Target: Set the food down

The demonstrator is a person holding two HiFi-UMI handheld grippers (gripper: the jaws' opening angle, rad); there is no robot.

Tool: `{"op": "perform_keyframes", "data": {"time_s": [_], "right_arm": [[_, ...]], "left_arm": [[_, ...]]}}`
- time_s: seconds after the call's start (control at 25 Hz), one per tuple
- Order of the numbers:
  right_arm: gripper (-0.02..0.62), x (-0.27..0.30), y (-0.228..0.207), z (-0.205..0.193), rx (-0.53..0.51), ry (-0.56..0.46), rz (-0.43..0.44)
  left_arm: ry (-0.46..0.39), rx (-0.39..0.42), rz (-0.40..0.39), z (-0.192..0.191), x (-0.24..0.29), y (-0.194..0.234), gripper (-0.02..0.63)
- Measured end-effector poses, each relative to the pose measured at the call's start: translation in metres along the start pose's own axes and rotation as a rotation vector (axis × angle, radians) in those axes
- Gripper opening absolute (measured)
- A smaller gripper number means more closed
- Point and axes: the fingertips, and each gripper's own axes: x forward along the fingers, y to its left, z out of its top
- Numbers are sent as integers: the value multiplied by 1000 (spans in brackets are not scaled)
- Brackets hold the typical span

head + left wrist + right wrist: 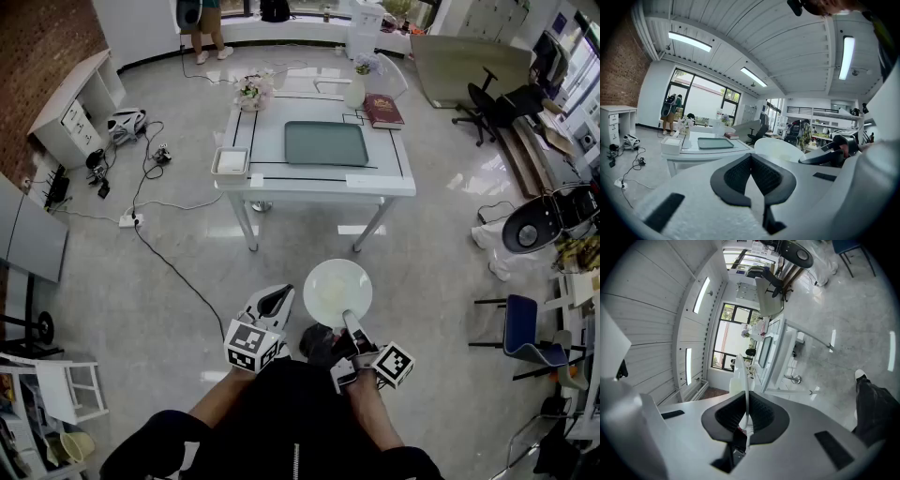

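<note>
My right gripper (349,324) is clamped on the near rim of the white plate (337,289), held above the floor short of the table. My left gripper (277,300) beside it is closed on nothing. Farther off, the table (319,184) carries a tray (326,143) at its middle and a white box (231,162) at its near left corner

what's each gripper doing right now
left gripper: shut, empty
right gripper: shut on the rim of the white plate
</note>
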Motion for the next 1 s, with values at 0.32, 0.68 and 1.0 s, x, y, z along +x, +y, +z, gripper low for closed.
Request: {"op": "perform_keyframes", "data": {"time_s": [0.32,0.68,1.0], "right_arm": [[20,-13,1,6,24,-33,43],[20,-20,2,-4,15,-38,36],[20,-25,-1,-12,30,-44,28]], "left_arm": [[10,3,-9,-3,-2,-14,5],[14,4,-28,-6,-9,-19,6],[12,0,-33,-6,-16,-18,6]]}}
